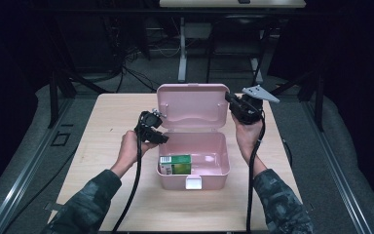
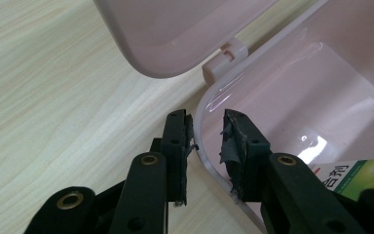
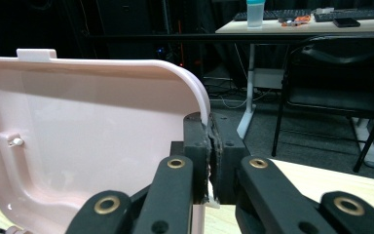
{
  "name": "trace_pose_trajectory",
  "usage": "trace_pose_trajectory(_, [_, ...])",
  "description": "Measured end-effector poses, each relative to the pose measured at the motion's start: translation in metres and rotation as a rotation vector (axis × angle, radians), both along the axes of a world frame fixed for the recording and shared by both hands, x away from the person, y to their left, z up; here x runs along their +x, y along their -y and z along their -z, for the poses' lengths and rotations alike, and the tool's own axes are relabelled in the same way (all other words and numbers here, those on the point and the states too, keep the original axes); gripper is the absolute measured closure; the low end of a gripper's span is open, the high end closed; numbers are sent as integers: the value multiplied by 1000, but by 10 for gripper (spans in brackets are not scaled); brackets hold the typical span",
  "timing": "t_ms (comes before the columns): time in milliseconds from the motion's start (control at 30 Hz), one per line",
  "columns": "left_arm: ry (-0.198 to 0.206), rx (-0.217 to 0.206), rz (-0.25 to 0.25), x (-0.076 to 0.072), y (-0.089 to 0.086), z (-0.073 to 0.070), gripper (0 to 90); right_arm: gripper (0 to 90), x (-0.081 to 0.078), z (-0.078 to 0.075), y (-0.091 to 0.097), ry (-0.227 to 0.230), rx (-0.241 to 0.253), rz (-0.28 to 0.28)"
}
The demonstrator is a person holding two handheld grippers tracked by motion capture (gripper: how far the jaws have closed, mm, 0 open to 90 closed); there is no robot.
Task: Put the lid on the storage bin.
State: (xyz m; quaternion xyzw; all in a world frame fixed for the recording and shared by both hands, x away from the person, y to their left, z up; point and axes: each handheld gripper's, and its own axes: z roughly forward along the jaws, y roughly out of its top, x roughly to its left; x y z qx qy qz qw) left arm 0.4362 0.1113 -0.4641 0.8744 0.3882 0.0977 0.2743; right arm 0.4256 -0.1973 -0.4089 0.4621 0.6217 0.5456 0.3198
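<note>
A pink box sits in the middle of the counter, its lid standing upright at the far side. Bare counter lies on both sides of it and in front; the far edge of the counter runs close behind the lid.

The left claw straddles the left wall of the box near the back corner, one jaw outside, one inside. The outer pad touches the rim, while a gap shows between the wall and the inner pad, so it is not pressing the wall. The hinge is just beyond it, and the lid's rounded corner hangs above the counter there.

The right claw is pressed together on the lid's right edge, just below the upper rounded corner, pinching the thin plastic between its pads. In the high view it sits at the lid's right side, over the counter's far right part.

Inside the box, a green carton lies against the front left; the rest of the floor is bare. The latch tab faces the person at the front wall.
</note>
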Motion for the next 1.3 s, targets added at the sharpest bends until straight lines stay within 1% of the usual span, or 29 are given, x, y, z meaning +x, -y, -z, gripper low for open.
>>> trace_pose_trajectory(67, [3,0,-4,0,0,0,718,871,-2,-1,0,4,-11,-3])
trace_pose_trajectory(100, [-3,-3,0,0,0,0,719,871,-2,-1,0,4,-8,-6])
trace_pose_trajectory(233, [3,-8,-6,-1,0,1,736,870,-6,-2,0,8,-12,-14])
trace_pose_trajectory(333, [0,1,-6,-1,1,1,740,870,-12,-3,0,12,-10,-20])
trace_pose_trajectory(567, [-4,-16,-1,-3,-2,0,733,870,-21,-4,1,17,-19,-32])
trace_pose_trajectory(700, [-3,-22,3,-5,-5,-2,715,871,-25,-4,1,20,-19,-34])
trace_pose_trajectory(733, [-2,-27,2,-5,-6,-2,709,871,-26,-4,1,20,-13,-35])
trace_pose_trajectory(867, [-2,-40,1,-7,-12,-6,664,871,-31,-4,1,24,-16,-39])
trace_pose_trajectory(1067, [-34,-46,24,-11,-17,-9,577,870,-38,-5,3,24,-28,-47])
trace_pose_trajectory(1167, [-38,-53,27,-16,-20,-13,500,869,-42,-5,3,22,-35,-50])
trace_pose_trajectory(1267, [-32,-58,32,-24,-26,-19,424,866,-45,-6,3,19,-43,-58])
trace_pose_trajectory(1300, [-32,-58,32,-24,-26,-19,400,864,-46,-6,4,17,-46,-62])
